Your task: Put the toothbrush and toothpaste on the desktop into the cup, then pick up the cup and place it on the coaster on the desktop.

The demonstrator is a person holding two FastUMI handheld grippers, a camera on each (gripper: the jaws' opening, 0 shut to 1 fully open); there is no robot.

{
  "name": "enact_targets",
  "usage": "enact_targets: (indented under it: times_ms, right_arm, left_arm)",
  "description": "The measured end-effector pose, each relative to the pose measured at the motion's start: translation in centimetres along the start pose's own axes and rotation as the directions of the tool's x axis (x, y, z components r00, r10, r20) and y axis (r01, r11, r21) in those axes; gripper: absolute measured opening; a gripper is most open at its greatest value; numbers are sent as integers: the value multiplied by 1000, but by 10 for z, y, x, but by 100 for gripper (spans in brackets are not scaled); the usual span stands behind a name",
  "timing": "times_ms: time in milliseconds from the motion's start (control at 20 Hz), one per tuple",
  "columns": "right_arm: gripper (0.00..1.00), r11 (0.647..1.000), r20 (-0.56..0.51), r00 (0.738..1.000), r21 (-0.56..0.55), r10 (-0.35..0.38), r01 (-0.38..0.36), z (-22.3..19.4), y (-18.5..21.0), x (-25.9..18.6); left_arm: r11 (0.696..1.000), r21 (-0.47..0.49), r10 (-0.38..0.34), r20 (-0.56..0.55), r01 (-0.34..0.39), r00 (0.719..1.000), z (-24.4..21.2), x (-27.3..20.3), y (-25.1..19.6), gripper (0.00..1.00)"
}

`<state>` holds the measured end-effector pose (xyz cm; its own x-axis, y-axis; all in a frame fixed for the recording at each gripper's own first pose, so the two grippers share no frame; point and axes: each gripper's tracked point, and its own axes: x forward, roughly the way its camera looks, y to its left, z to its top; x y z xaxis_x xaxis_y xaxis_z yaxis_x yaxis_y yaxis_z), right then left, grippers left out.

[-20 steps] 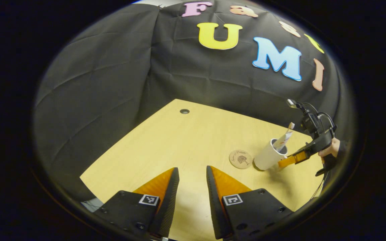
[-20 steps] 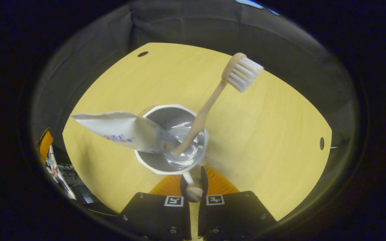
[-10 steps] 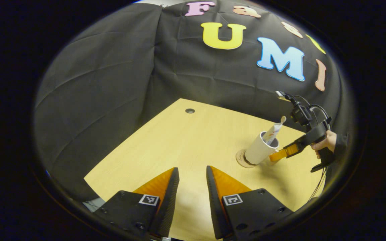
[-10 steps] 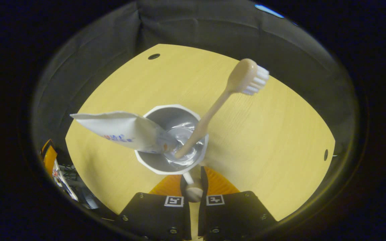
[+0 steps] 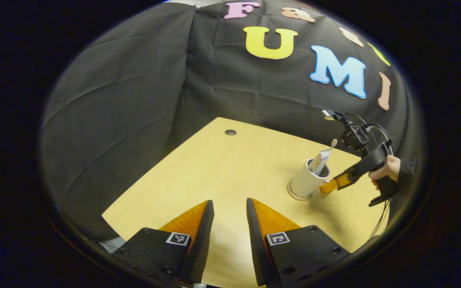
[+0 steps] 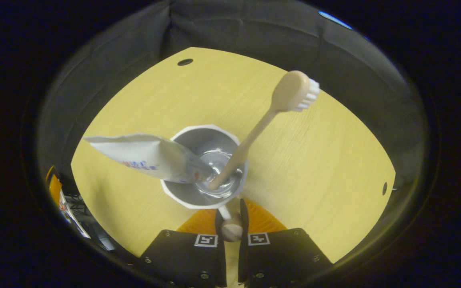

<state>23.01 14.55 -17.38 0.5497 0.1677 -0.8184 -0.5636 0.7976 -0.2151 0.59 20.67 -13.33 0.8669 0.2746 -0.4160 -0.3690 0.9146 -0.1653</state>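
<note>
Nearest in the left gripper view, the left gripper [image 5: 230, 224] hovers over bare desk [image 5: 198, 172] w/ its fingers parted, nothing between them; it is well apart from the work. Farther off in that view, the cup [image 5: 305, 182] stands upright on the coaster [image 5: 294, 196], of which just an edge peeks out at the base, so placement looks done or nearly so; whether the cup's weight is fully down cannot be told. The right gripper [image 6: 230, 218], seen close in the right gripper view, is clenched on the cup's handle [image 6: 230, 228], a small knob-ended tab at the near rim. Inside the cup, the toothbrush [image 6: 262, 124] leans to the far right, head well above the rim; the toothpaste [image 6: 146, 156] leans left, crimped end out. Handling judgement: cup appears rigid, smooth-walled, light, and top-heavy w/ both items sticking out, so it may tip if nudged. Best hold is the handle, as now; the tube is soft and would give under pinch. Release should be slow, straight back.
</note>
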Motion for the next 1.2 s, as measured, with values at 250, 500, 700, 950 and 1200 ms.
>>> enact_targets:
  times_ms: [250,500,700,950,1200]
  right_arm:
    - [24,1000,11,1000,-1,10,-10,-6,-7,-10]
    - [25,999,74,997,36,24,-26,-9,-4,-39]
    - [24,987,133,990,145,53,-72,-24,-5,-66]
    - [22,962,242,970,269,-17,-50,-47,-21,-107]
    - [22,924,427,882,383,-199,23,-51,-43,-175]
  left_arm:
    - [1000,11,-23,-3,23,1000,1,3,-4,55]
    - [997,37,-69,2,69,998,8,5,-23,59]
    - [988,80,-130,10,129,991,14,6,-53,59]
    - [959,159,-243,36,234,969,29,-6,-106,55]
    - [916,226,-357,91,330,929,61,-29,-167,55]
